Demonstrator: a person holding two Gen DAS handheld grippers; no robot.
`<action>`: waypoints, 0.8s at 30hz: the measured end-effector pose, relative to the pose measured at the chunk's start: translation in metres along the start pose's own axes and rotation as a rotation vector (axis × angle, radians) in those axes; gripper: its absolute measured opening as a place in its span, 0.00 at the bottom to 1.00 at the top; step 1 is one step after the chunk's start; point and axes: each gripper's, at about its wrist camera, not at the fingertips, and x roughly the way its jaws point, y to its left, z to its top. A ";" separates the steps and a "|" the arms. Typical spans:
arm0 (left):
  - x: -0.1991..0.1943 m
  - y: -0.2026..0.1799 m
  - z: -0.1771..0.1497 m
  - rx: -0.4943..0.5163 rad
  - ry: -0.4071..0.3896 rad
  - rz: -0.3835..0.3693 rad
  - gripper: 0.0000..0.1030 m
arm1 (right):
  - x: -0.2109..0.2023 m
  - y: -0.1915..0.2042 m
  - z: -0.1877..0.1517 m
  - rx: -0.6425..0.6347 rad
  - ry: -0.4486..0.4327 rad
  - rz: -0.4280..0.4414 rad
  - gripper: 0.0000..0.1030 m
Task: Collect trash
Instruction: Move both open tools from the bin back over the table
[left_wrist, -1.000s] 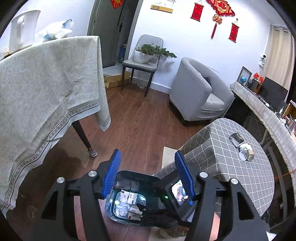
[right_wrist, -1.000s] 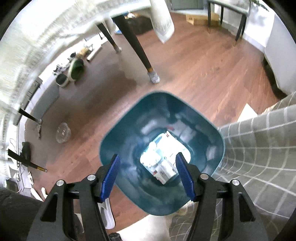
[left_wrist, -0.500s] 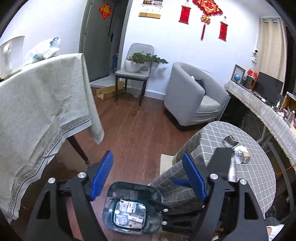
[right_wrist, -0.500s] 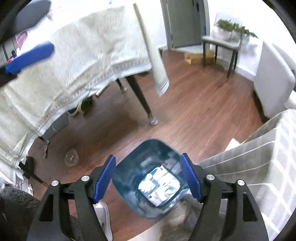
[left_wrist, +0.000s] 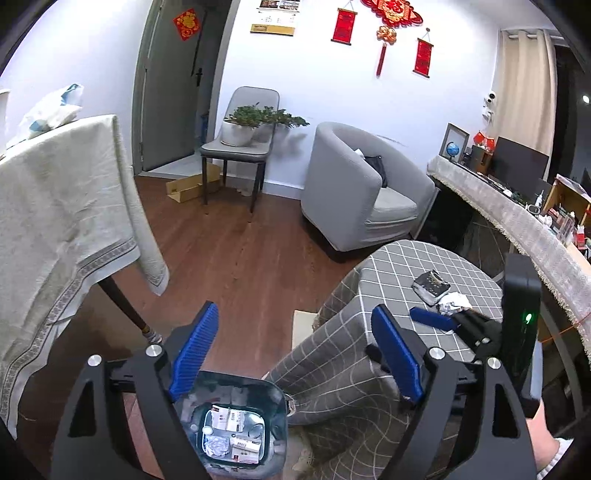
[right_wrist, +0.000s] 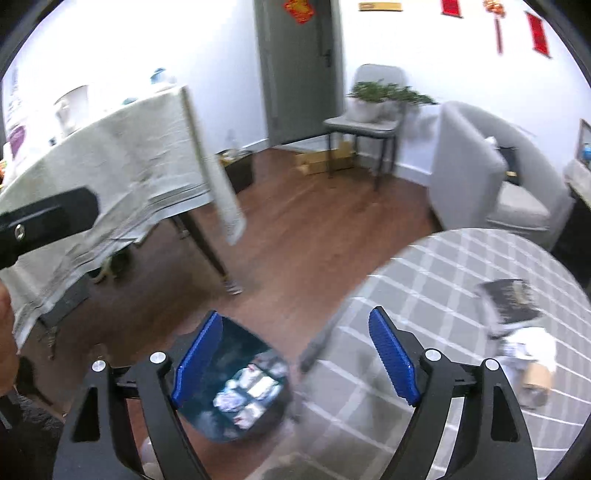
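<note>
Left wrist view: left hand-held gripper wide, jaws just opening, empty.
Right hand-held gripper: likewise.
Bin: beside counter, receiving trash.
Remaining: litter on counter.

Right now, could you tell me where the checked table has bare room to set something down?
The checked table is bare on its near half, toward the trash bin, and along its far edge by the armchair. It is crowded on the right, where the dark packet and crumpled wrapper lie.

A dark teal bin stands upright on the wood floor, holding small cartons and crumpled wrappers. More trash lies on the checked table: a dark packet, probably foil, beside crumpled paper.
</note>
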 end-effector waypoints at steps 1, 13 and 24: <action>0.002 -0.002 0.000 0.002 0.003 0.000 0.84 | -0.002 -0.009 -0.001 0.022 -0.002 -0.012 0.80; 0.034 -0.040 -0.004 0.022 0.041 -0.045 0.84 | -0.029 -0.087 -0.022 0.170 -0.051 -0.173 0.81; 0.056 -0.064 -0.007 0.022 0.065 -0.083 0.84 | -0.037 -0.130 -0.041 0.279 -0.027 -0.211 0.81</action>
